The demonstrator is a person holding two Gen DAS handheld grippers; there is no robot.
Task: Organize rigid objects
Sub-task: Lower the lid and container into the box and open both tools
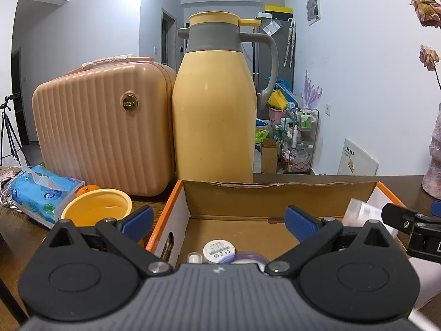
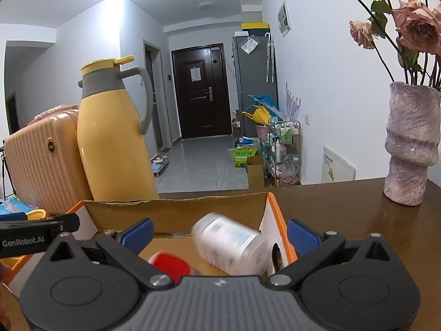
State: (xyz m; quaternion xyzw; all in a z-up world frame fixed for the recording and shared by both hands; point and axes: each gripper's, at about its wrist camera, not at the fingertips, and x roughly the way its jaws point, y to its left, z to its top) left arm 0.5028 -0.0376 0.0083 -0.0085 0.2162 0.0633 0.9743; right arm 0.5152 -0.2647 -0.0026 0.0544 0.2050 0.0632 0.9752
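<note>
An open cardboard box with orange rim sits on the wooden table. My left gripper is open and empty over the box's left part; a small white round disc and a clear purple-edged item lie below it. My right gripper is open over the box's right end. A clear white-labelled bottle, blurred, is between the fingers but apart from them, inside the box, beside a red-capped item. It also shows in the left wrist view, with the right gripper.
A yellow thermos jug and a pink ribbed case stand behind the box. A yellow bowl and blue tissue pack lie left. A pink vase with dried roses stands right.
</note>
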